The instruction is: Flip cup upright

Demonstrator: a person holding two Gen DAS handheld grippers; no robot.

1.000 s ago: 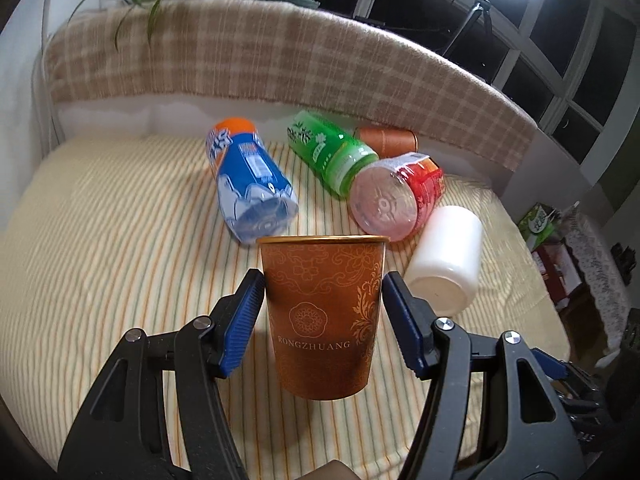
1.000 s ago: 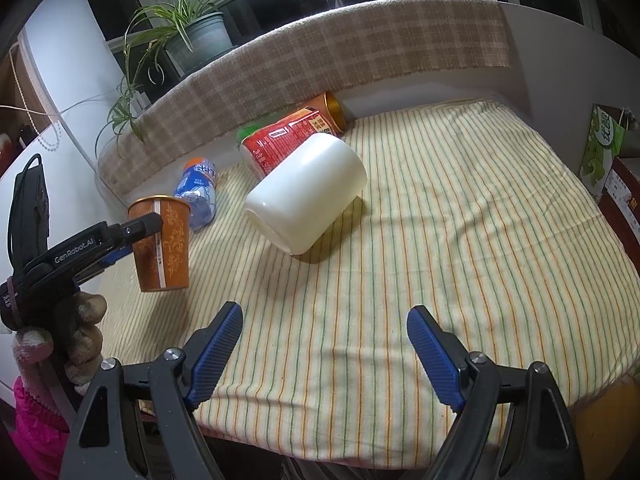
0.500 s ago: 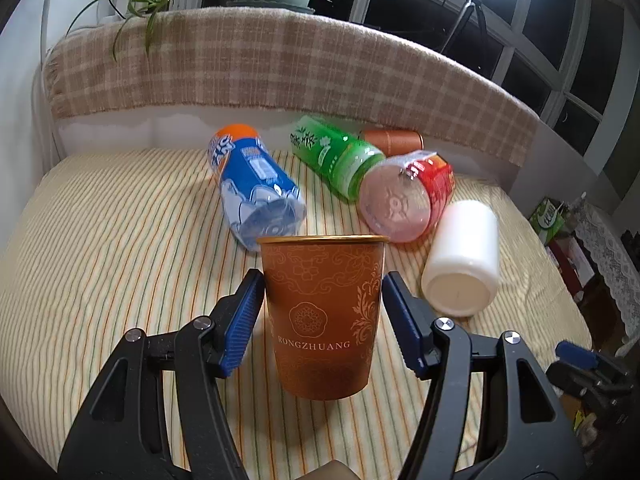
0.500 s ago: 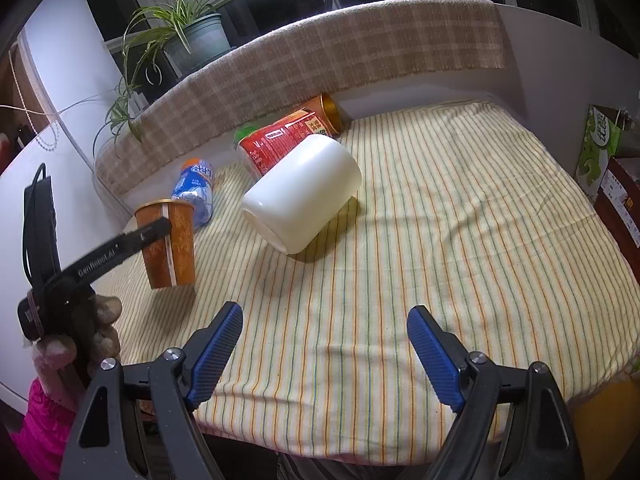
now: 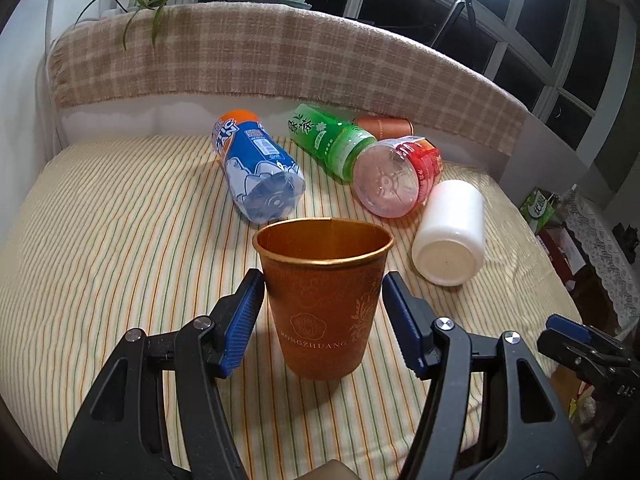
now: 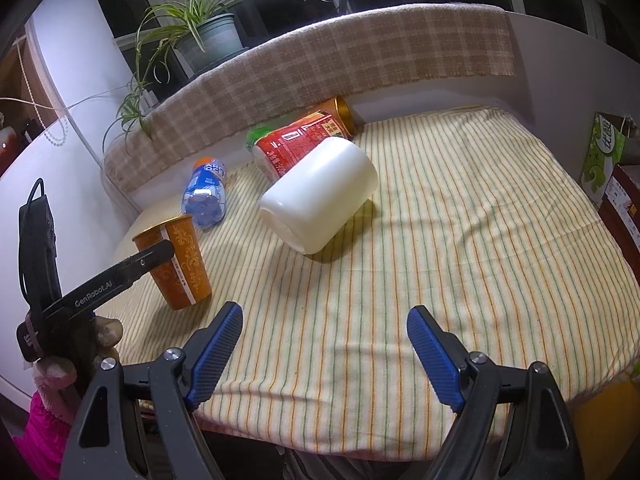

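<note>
Cup [image 5: 324, 300] stood upright, mouth up, on striped cloth [image 5: 120, 240] near front edge. My left fingers [image 5: 244, 322] flanked cup on both sides; could not tell whether pads touched its wall. My right fingers [image 6: 216, 354] were spread wide over bare cloth, holding nothing, well apart from cup. Behind cup lay blue bottle [image 5: 256, 168], green bottle [image 5: 328, 142], red bottle [image 5: 396, 178] and white jar [image 5: 450, 232], all on their sides.
</note>
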